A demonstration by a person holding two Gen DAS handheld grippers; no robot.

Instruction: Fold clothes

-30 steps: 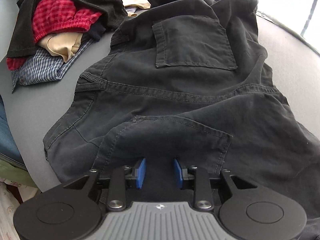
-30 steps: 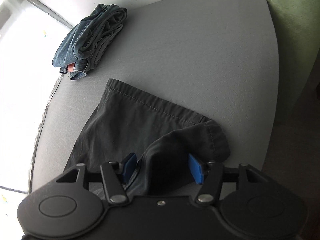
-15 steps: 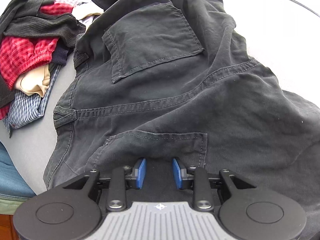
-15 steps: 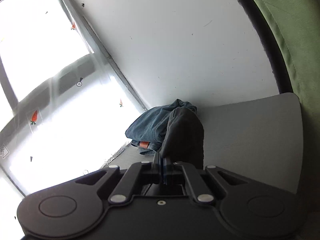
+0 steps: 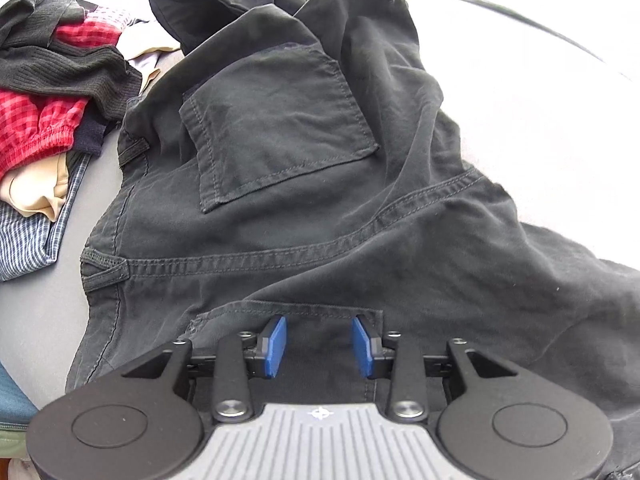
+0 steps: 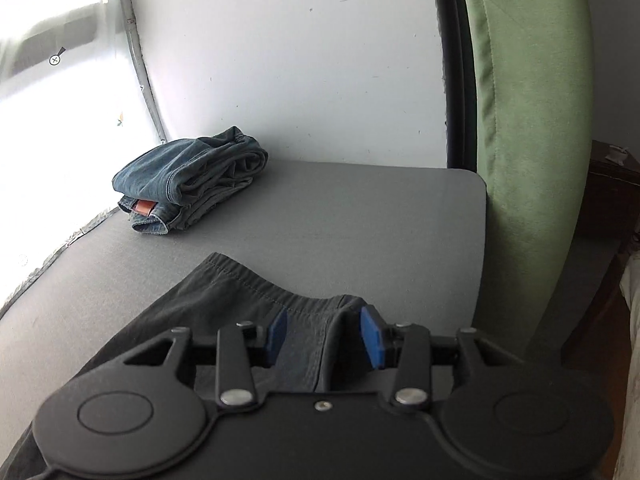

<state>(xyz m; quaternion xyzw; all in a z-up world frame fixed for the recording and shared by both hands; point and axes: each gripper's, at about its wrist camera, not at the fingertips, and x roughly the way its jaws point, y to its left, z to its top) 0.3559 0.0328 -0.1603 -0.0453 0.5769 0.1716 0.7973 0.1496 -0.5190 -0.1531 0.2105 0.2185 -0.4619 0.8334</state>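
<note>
As I look down my left tongs [image 5: 319, 346], one pair of black trousers [image 5: 320, 200] lies seat-up on the grey counter [image 5: 36, 312], two back pockets showing. Their long axis runs from the waist near the unfolded clothes pile [image 5: 44, 120] at the left across to the right, towards the leg hems [image 6: 256, 286] seen in the right view. Left tongs: jaws partly apart and opening, pocket cloth between the blue pads, no pinch visible. Right tongs [image 6: 326, 338]: jaws partly apart and opening, a raised fold of hem between the pads; the right pad looks to touch it. Folded blue jeans [image 6: 192, 186] sit well apart, by the wall. A green curtain [image 6: 532, 120] hangs at the counter's right.
</note>
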